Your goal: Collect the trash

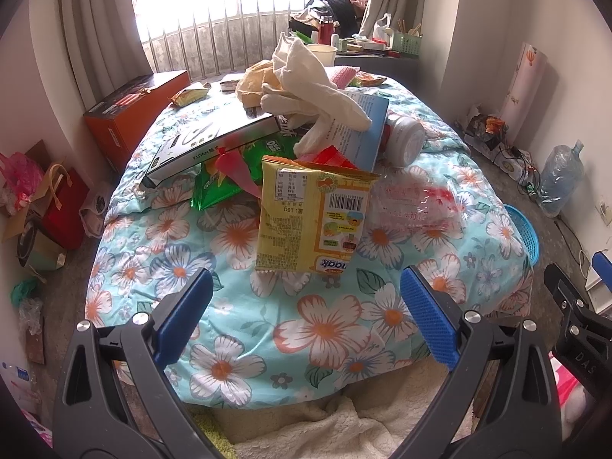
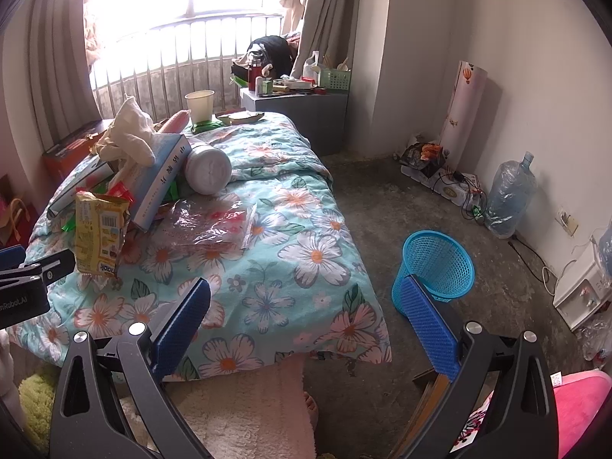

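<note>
Bed, floral quilt (image 1: pixel 325 329): carries a heap of litter and oddments.
Blue mesh wastebasket (image 2: pixel 436 264): on the floor just beside the bed's right edge.
Grey box (image 1: pixel 214 141), spine reads "KUYAN": on the heap's left.
Blue book (image 1: pixel 363 126): beside the box, cream cloth (image 1: pixel 306 88) draped over it.
White jar (image 2: pixel 208 168): on its side, against the book.
Clear plastic bag (image 2: pixel 210 229): flat, below the jar.
Yellow snack packet (image 1: pixel 313 214), barcode, "16g": propped at the heap's front.
Left gripper (image 1: pixel 306 317): fingers wide apart, empty, short of the packet.
Right gripper (image 2: pixel 306 325): fingers wide apart, empty, over the bed's corner.

Ahead of the left jaws, the yellow foil snack packet (image 1: pixel 311 214) reads "16g"; beyond-left, the black-and-white flat cardboard box (image 1: pixel 208 141) edge reads "KUYAN".
</note>
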A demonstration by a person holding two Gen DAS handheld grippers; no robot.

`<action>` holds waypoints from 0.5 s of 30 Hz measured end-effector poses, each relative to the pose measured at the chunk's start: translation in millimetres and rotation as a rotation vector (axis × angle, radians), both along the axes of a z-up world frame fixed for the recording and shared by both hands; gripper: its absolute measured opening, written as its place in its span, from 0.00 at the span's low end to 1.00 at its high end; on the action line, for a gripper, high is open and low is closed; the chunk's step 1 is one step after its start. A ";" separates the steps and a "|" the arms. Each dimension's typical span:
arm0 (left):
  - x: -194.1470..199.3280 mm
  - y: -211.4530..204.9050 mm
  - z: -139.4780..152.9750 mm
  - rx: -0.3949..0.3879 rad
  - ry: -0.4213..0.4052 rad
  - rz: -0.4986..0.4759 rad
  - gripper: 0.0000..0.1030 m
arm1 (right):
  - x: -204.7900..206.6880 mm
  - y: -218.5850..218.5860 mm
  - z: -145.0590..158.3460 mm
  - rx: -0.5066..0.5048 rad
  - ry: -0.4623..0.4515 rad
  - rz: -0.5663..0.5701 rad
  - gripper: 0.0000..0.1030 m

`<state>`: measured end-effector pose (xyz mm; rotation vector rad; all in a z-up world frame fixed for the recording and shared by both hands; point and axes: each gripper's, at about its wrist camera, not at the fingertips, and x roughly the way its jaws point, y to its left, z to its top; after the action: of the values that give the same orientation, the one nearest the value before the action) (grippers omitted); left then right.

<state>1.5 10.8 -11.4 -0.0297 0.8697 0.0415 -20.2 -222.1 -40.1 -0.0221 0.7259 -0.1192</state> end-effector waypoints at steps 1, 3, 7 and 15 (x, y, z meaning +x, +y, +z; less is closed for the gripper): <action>1.1 1.0 -1.2 -0.003 0.003 0.000 0.92 | 1.5 0.5 -0.5 0.001 0.003 -0.002 0.94; 5.1 4.2 -4.4 -0.012 0.012 0.001 0.92 | 6.5 1.7 -1.3 0.001 0.012 -0.005 0.94; 13.6 23.1 -5.6 -0.079 -0.012 -0.018 0.91 | 18.2 5.0 -2.5 0.014 0.018 -0.001 0.94; 22.8 75.4 -10.8 -0.199 -0.206 -0.176 0.91 | 45.3 6.0 -11.3 0.159 0.003 0.070 0.94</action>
<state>24.2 86.2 -22.3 -0.1416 0.6657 -0.2098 25.2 -216.1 -51.4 0.1040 0.7351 0.0051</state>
